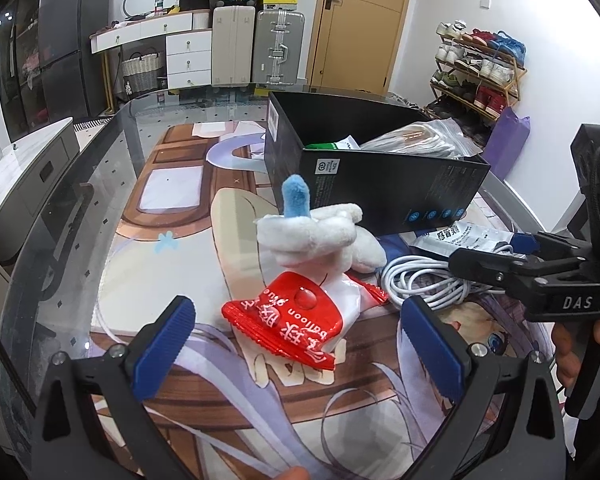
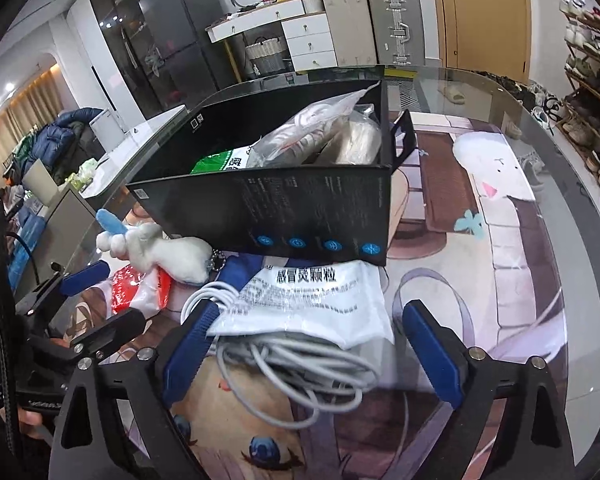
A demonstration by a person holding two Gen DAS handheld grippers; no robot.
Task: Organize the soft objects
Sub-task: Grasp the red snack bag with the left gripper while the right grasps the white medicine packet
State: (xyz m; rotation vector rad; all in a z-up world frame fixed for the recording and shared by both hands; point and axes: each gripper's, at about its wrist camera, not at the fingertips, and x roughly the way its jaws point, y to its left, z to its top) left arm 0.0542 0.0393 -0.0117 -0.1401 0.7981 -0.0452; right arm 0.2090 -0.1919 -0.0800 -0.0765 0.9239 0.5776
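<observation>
The fingers of the left gripper (image 1: 296,344) stand wide apart and hold nothing; between them, a little further on, lies a red packet (image 1: 288,326) on the table (image 1: 100,208). The fingers of the right gripper (image 2: 312,344) are also spread wide. Between them lie a coiled white cable (image 2: 296,372) and a white printed pouch (image 2: 312,300), but the blue pads do not press on either one. The cable partly goes under the pouch, so its full length is hidden.

A white plush toy (image 1: 324,240) with a blue tip lies just behind the red packet and touches it; its shape is hard to read, because it lies folded on itself. Behind it stands an open black box (image 1: 380,176). Inside the box are a clear bag with something white (image 2: 312,132), a green packet (image 2: 216,162) mostly hidden by the wall of the box, and a pale bundle (image 2: 360,140) that I cannot identify. The far edge of the pouch goes under the box.

In the left wrist view the right gripper is cut off at the right edge, with part of a hand (image 1: 580,344) around it.
</observation>
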